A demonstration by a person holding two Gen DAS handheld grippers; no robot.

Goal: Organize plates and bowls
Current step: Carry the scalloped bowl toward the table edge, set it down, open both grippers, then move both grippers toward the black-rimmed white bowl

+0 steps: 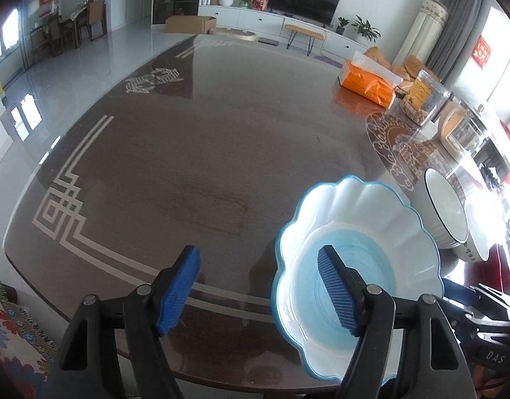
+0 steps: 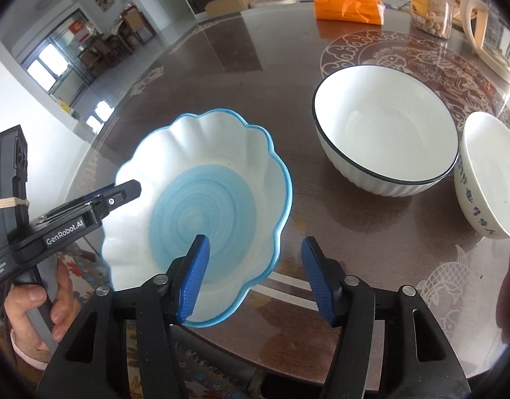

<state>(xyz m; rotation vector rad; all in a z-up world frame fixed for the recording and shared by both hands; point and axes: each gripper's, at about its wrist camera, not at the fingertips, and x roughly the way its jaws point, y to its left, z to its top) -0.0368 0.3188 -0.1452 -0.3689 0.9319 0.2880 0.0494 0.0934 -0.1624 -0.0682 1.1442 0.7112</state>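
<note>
sitting at the table (image 2: 241, 76) edge, the scalloped blue plate (image 2: 201, 206) is free: left hand-held gripper (image 1: 258, 296) & right hand-held gripper (image 2: 255, 279) both gape open, straddling its rim w/o pinching. ribbed white bowl (image 2: 384, 133) & inscribed small bowl (image 2: 487, 176) remain unstacked; sorting barely begun.

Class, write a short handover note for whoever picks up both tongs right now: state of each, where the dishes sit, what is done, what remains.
Left tongs: open, straddling the left rim of the scalloped blue plate, pads not pressing.
Right tongs: open, straddling the plate's right rim, also not gripping.
The plate rests on the table, near its front edge.
The black-rimmed white bowl stands to the plate's right; the small bowl with blue writing is beside it, further right.
Done: nothing is stacked; all three dishes are separate.
Left: probably gather the bowls and plate into one tidy group.
</note>
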